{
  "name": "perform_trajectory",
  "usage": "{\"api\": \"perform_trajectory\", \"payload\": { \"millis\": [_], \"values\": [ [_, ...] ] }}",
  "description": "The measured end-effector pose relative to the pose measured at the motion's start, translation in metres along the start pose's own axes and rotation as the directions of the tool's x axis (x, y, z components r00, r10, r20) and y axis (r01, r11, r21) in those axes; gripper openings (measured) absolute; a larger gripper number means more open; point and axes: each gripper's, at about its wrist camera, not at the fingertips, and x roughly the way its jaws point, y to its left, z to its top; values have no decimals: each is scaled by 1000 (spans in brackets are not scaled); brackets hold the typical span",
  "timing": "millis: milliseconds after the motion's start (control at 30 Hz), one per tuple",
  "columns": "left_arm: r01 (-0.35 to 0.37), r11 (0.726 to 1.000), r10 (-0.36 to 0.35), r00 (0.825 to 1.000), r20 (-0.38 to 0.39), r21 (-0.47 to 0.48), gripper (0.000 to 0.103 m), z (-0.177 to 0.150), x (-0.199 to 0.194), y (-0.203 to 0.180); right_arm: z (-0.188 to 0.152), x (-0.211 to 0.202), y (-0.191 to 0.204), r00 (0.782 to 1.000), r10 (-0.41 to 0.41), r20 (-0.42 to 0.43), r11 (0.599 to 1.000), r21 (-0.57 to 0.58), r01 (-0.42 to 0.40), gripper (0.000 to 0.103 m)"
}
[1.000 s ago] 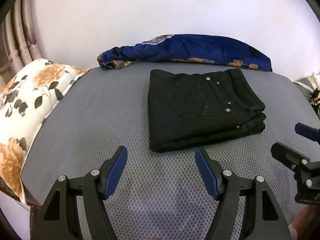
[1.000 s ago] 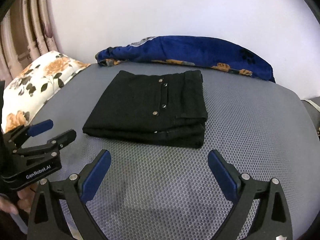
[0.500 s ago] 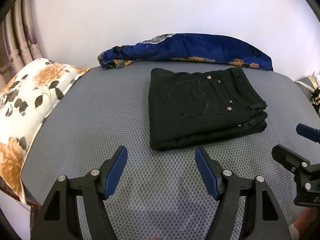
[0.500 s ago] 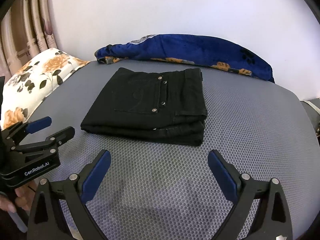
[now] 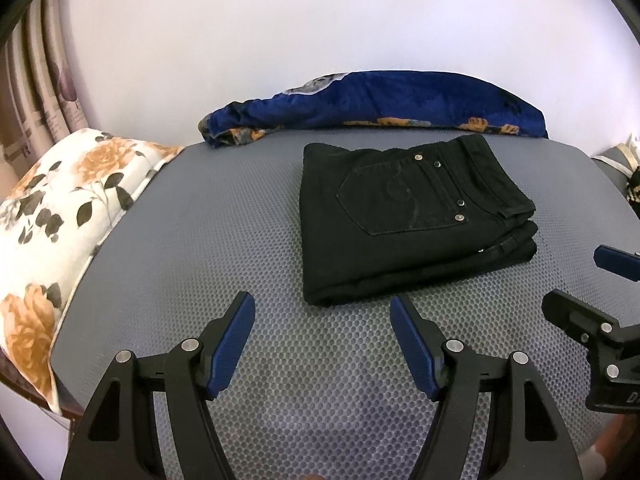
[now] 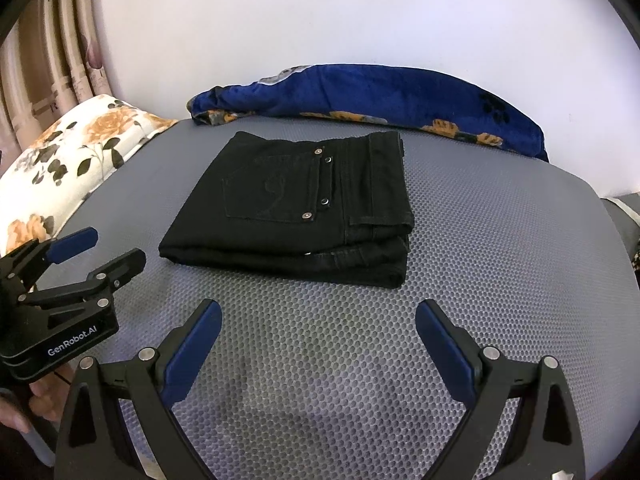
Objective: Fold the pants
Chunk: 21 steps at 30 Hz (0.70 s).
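- The black pants lie folded in a thick rectangle on the grey mat, near the blue blanket.
- The left hand-held gripper and the right hand-held gripper are both spread apart, empty, and hover clear of the cloth.
- The folding looks finished; only pressing the uneven stacked edges flat seems worthwhile.
- The denim looks stiff, with metal rivets; the mat has a honeycomb texture.

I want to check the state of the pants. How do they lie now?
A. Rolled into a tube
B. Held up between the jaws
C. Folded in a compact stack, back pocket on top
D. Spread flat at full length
C: the black pants lie folded in layers on the grey mat, pocket upward, with both grippers open and apart from them.
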Motion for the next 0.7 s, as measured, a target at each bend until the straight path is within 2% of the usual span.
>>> {"api": "perform_trajectory", "payload": {
  "millis": [700],
  "values": [
    [9, 1000, -10, 1000, 6, 15, 71, 1, -1, -1, -1, 1, -1, 1000, 0, -3, 1000, 7, 0, 96]
  ]
}}
